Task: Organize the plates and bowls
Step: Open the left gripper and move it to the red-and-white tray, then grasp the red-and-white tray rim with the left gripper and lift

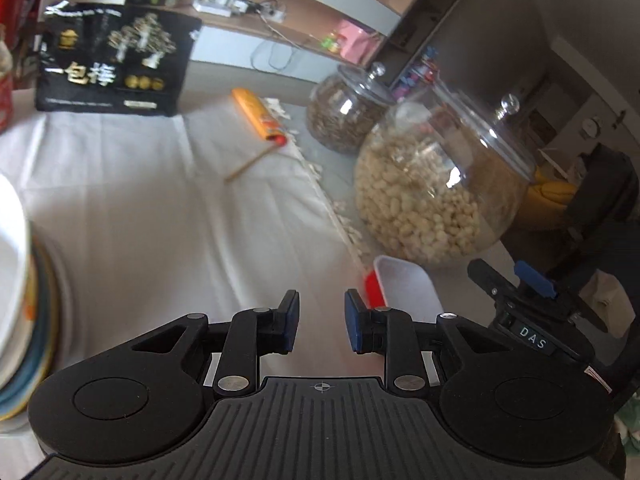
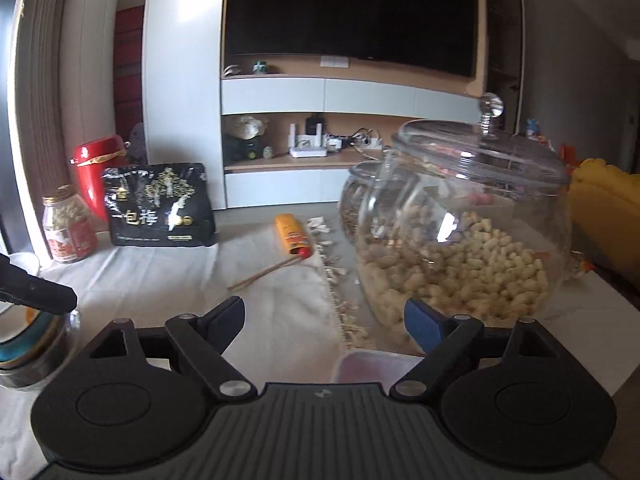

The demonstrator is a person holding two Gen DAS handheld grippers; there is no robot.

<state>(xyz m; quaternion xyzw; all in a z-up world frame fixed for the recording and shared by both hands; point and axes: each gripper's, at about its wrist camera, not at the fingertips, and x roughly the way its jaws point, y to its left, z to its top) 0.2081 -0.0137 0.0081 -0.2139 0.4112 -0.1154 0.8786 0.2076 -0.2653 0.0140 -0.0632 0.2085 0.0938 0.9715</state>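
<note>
Left wrist view: left gripper (image 1: 322,320) over the white tablecloth (image 1: 160,208), blue pads (image 1: 290,318) parted by a narrow gap, nothing between them, so released and empty. Stack of plates and bowls (image 1: 18,292) sits at the far left edge of the frame, on the cloth, only partly in view. Top piece is a white bowl or deep plate with a plain rim; under it several thin rims show, blue, teal and yellowish bands, with a bit of orange print. Exact count of pieces can't be told, blurred. Ahead right: big round glass jar (image 1: 436,188) of pale peanuts with a glass knob lid, a second jar (image 1: 348,112) with darker contents behind it. White rectangular container (image 1: 404,284) with a red edge lies just in front of the peanut jar. Orange packet (image 1: 260,116) and a thin stick (image 1: 252,164) lie mid-cloth, black printed bag (image 1: 116,60) stands at the back.

Right wrist view: right gripper (image 2: 324,320) jaws spread wide, nothing between them, released. It shows in the left view at the right edge too. The stack (image 2: 36,344) is at lower left here, beside the gripper body; teal and blue rims over a dark, glassy-looking base, orange spot on top, partly covered by the left gripper's black finger (image 2: 36,290). Whether that finger touches the stack can't be told. Small jar with a red label (image 2: 68,228) and a red container (image 2: 102,164) stand at the back left.
</note>
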